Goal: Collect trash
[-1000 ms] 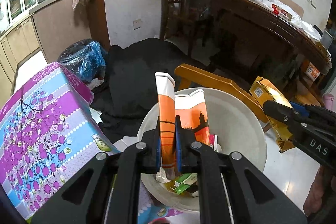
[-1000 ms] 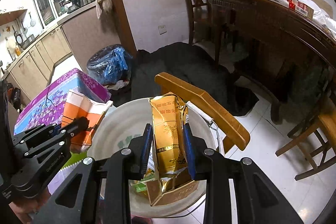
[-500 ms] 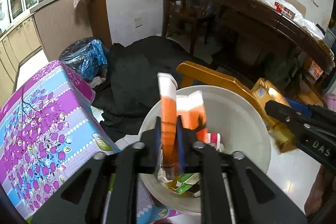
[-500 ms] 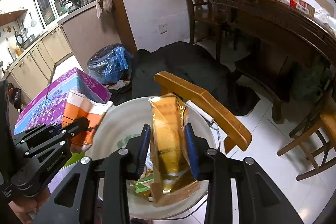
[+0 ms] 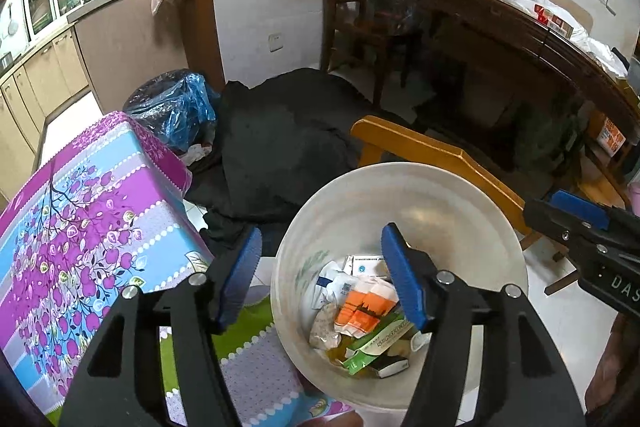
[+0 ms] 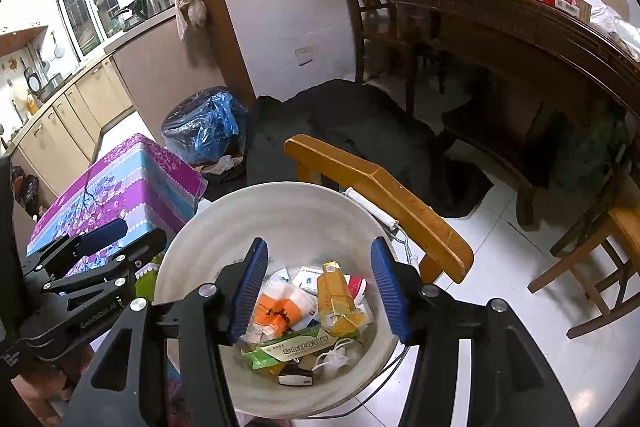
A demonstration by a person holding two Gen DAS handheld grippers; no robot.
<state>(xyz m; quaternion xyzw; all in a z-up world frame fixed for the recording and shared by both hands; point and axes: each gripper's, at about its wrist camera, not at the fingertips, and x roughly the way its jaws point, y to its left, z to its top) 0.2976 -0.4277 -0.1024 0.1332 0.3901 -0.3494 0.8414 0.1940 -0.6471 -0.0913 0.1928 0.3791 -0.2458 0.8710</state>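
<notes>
Two tongs, both opening w/ nothing pinched: our left gripper [image 5: 322, 275] & right gripper [image 6: 318, 287] hang over the bin [image 6: 188, 239]. Orange wrapper [image 6: 278, 311] & gold pack [image 6: 338, 301] lie inside at its bottom. We think that part's done; can't see more trash.

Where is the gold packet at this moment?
In the right wrist view, the gold packet lies inside the white bucket, right of the orange-and-white bag, above the green box.
</notes>
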